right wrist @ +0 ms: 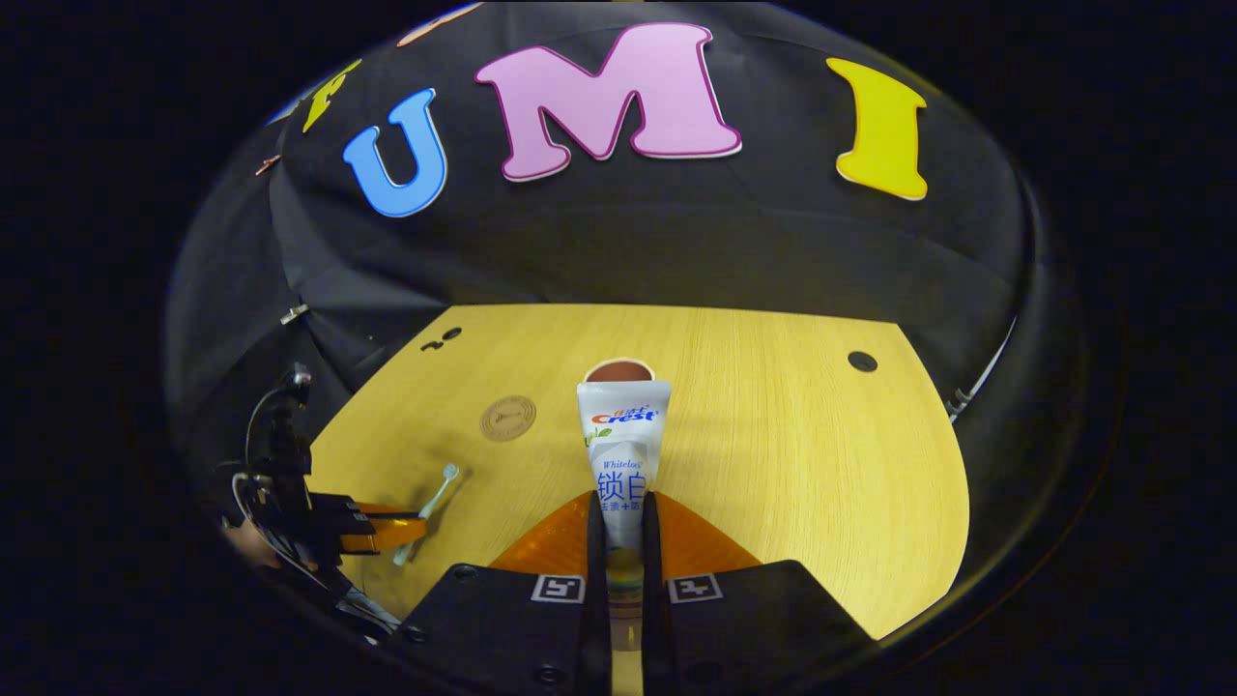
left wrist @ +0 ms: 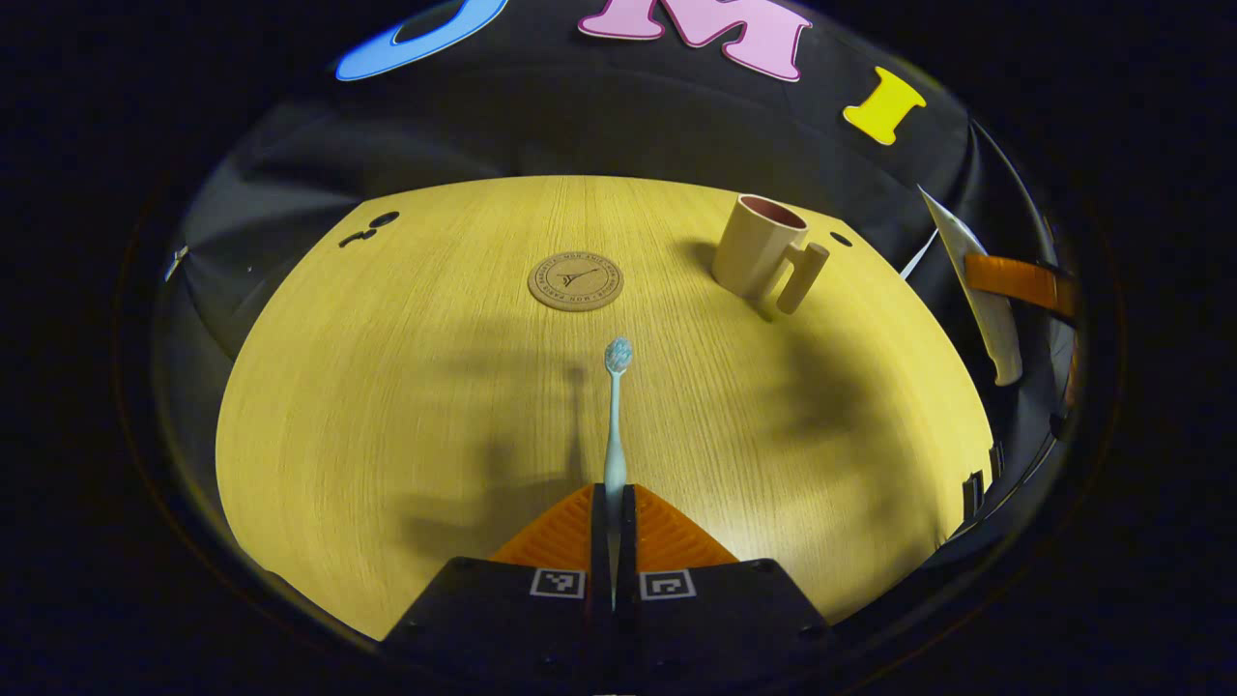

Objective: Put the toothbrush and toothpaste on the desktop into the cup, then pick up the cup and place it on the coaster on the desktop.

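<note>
Toothpaste (right wrist: 624, 454) in right tool (right wrist: 618, 512), printed "Crest", "Whitelock".

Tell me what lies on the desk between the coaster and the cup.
Nothing: in the left gripper view, bare desktop runs between coaster and cup.

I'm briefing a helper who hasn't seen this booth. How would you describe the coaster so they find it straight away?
Start with the light wooden desktop. Near its middle, toward the back wall, lies the coaster, to the left of the beige cup in the left gripper view. It is the only flat round disc there, brown with a dark ring and a small emblem printed on it, with nothing standing on it.
</note>
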Demonstrator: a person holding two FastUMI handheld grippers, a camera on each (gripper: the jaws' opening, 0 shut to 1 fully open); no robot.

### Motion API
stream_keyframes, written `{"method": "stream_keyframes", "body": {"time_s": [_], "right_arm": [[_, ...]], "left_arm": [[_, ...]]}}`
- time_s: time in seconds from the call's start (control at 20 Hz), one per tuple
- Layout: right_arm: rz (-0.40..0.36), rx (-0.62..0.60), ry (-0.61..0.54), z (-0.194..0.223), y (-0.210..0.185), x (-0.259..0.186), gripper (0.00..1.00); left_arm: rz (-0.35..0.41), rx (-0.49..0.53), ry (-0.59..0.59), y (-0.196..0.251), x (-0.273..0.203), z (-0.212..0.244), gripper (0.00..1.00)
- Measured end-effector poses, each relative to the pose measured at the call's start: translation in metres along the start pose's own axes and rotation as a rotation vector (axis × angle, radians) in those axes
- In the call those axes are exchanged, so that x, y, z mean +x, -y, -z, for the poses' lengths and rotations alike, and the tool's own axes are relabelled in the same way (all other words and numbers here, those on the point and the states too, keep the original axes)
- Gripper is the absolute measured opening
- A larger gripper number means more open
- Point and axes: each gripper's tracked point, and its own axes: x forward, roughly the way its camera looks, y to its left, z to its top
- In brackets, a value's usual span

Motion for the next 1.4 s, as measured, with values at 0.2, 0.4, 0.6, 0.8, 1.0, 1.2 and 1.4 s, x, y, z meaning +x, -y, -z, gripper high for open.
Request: {"method": "stream_keyframes", "body": {"time_s": [0.2,0.4,0.6,0.8,1.0,1.2,1.4], "right_arm": [[-0.021,-0.035,0.123,-0.049,-0.008,0.014,0.16],[-0.048,-0.054,0.246,-0.086,-0.029,0.038,0.16],[-0.06,-0.032,0.343,-0.111,-0.037,0.069,0.16],[-0.059,-0.01,0.43,-0.131,-0.033,0.095,0.16],[-0.05,-0.038,0.503,-0.14,-0.028,0.117,0.16],[-0.049,-0.031,0.505,-0.129,-0.021,0.148,0.16],[-0.04,-0.024,0.494,-0.11,-0.012,0.175,0.16]], "left_arm": [[0.024,-0.035,0.08,0.009,-0.012,-0.02,0.06],[0.043,-0.064,0.161,0.018,-0.031,-0.047,0.06],[0.065,-0.058,0.267,0.023,-0.055,-0.083,0.07],[0.089,-0.095,0.349,0.031,-0.077,-0.111,0.06],[0.095,-0.119,0.412,0.035,-0.097,-0.135,0.06],[0.088,-0.129,0.446,0.04,-0.106,-0.155,0.06],[0.079,-0.113,0.476,0.047,-0.108,-0.174,0.06]]}}
